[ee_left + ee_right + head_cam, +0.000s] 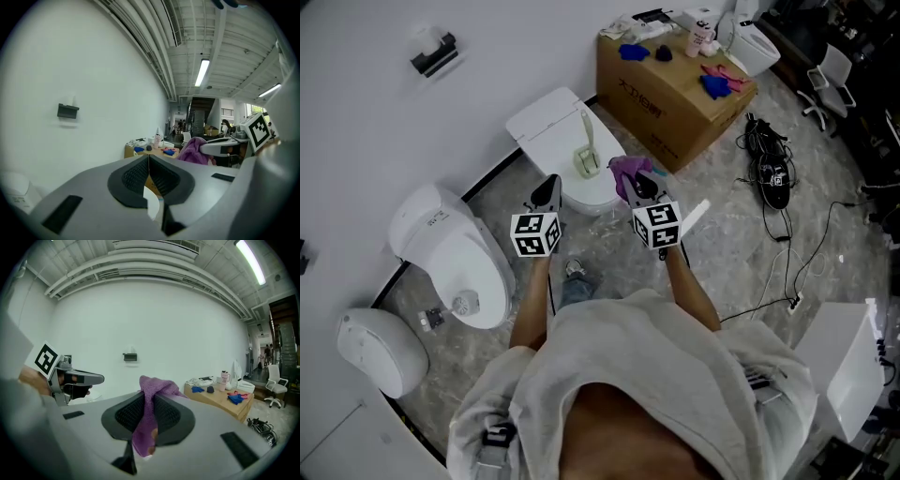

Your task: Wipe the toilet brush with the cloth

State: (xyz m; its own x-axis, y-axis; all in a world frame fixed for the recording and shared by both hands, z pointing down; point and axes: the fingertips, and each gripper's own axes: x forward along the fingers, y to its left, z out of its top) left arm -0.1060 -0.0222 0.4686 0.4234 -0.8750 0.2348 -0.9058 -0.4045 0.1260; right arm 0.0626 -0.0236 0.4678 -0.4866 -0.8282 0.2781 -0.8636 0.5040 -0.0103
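Note:
A cream toilet brush [585, 150] stands in its holder on the white toilet [546, 120] by the wall, just beyond both grippers. My right gripper [639, 185] is shut on a purple cloth [624, 172], which sticks out above the jaws and hangs between the pads in the right gripper view, cloth [151, 389], gripper [146, 414]. My left gripper [549, 186] is held beside it, left of the brush, jaws shut with nothing between them [148, 168]. The left gripper view also shows the cloth [192, 149]. The brush is not in either gripper view.
A cardboard box [670, 89] with bottles and blue and pink rags stands at the back right. Two more white toilets [450, 246] [377, 352] line the left wall. Black cables and gear [773, 176] lie on the marble floor at the right, and a white cabinet [842, 361] stands at the lower right.

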